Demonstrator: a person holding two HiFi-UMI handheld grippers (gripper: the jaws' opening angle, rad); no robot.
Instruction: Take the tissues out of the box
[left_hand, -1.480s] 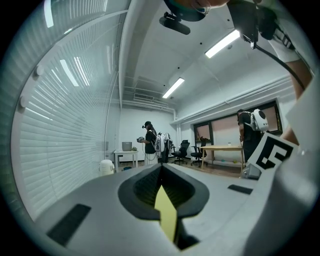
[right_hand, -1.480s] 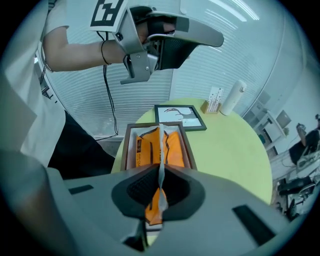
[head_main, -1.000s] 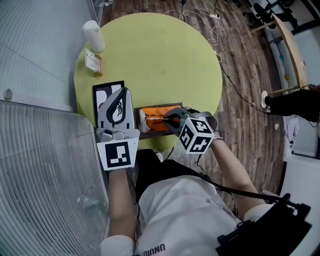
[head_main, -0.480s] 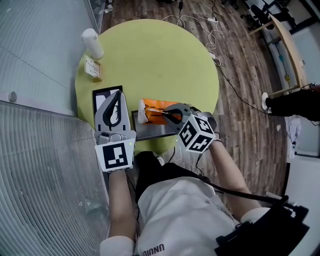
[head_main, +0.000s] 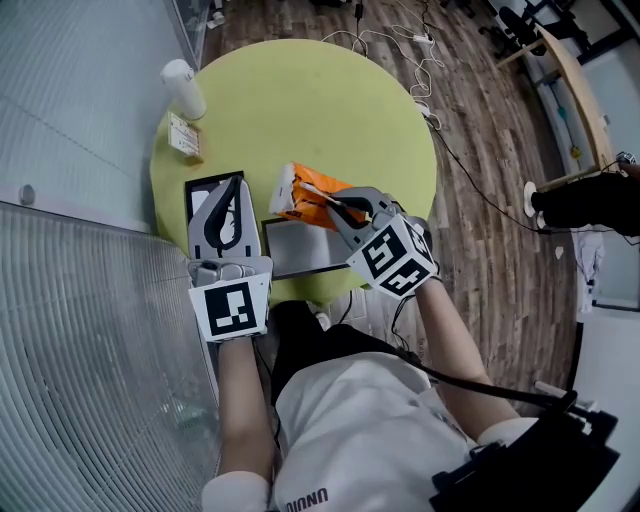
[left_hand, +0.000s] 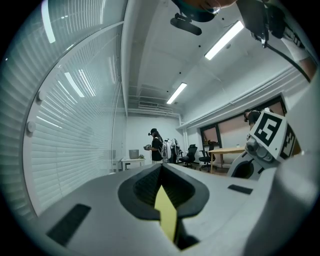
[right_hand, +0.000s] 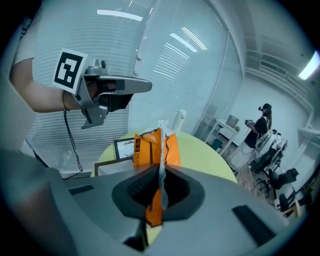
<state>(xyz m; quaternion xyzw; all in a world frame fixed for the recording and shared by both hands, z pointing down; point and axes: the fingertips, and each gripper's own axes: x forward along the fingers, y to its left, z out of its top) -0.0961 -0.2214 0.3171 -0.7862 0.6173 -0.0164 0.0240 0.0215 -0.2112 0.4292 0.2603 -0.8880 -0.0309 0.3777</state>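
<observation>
Jaws of the right hand-held gripper (right_hand: 160, 172) are pressed together on the thin sealed edge of an orange tissue pack (right_hand: 156, 145), which stands nearly upright beyond them. In the head view this hand-held gripper (head_main: 340, 206) holds the pack (head_main: 303, 197) tilted over the far rim of the open dark-framed box (head_main: 300, 251), whose pale grey inside shows. The box sits at the near edge of the round yellow-green desk (head_main: 330, 110). The left hand-held gripper (head_main: 226, 205) hovers above a black-framed picture (head_main: 200, 191) just left of the box, its jaws closed to a point with nothing gripped; only a sliver of yellow desk shows between them.
</observation>
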